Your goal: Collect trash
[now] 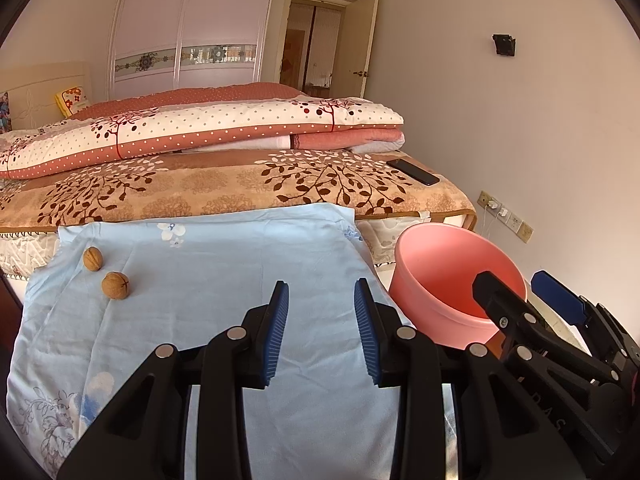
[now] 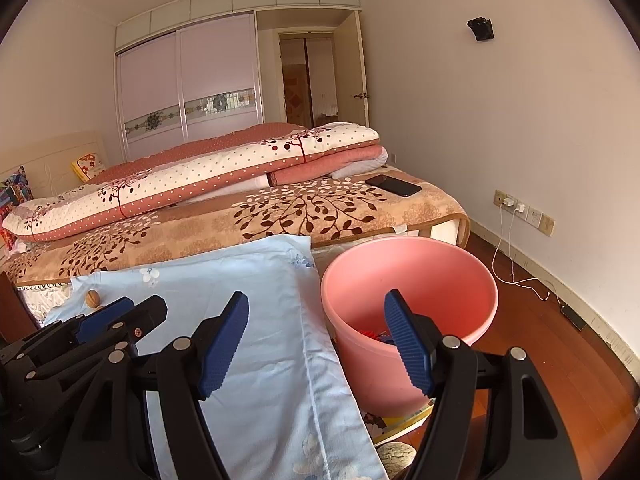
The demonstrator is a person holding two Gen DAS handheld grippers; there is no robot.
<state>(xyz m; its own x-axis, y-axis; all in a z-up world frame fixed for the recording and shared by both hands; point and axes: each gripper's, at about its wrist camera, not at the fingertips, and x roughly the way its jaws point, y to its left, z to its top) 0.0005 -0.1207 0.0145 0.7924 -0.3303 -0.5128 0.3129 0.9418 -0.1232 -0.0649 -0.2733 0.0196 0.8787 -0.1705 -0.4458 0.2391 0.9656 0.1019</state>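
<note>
Two walnuts lie on a light blue floral cloth point(image 1: 224, 280) at its far left: one point(image 1: 93, 258) farther back, one point(image 1: 115, 285) nearer. One walnut point(image 2: 92, 299) shows in the right wrist view. A pink bucket point(image 1: 440, 256) stands right of the cloth; it also shows in the right wrist view point(image 2: 408, 264), with red and blue bits at its bottom point(image 2: 374, 335). My left gripper point(image 1: 322, 300) is open and empty over the cloth. My right gripper point(image 2: 316, 320) is open and empty, its right finger over the bucket's mouth.
A bed with a brown leaf-patterned blanket point(image 1: 224, 184) and a folded dotted quilt point(image 1: 200, 128) lies behind the cloth. A black phone point(image 1: 412, 171) rests on the blanket's right corner. Wall sockets with a charger cable point(image 2: 516, 240) sit low right, above a wooden floor point(image 2: 560, 360).
</note>
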